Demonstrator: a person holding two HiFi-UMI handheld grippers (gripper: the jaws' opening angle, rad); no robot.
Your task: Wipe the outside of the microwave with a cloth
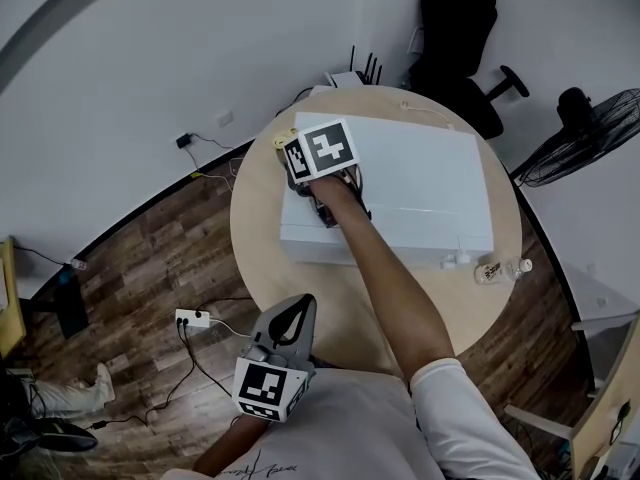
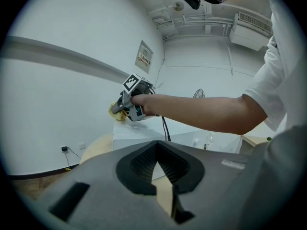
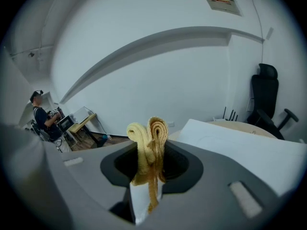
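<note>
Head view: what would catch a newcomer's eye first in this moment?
A white microwave takes up much of the round table. The right gripper holds a yellow cloth at one of the microwave's top corners. The left gripper hangs empty off the table's near edge, close to the person's body.

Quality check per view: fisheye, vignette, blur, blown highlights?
Head view: heavy barrel distortion, the room's edges bow. The white microwave top reads as flat white with little surface detail. Left gripper view: black vignette in the corners, and the near jaws are dark and soft. Right gripper view: same vignette, the yellow cloth is reasonably sharp, and lighting is even with no hard glare.
</note>
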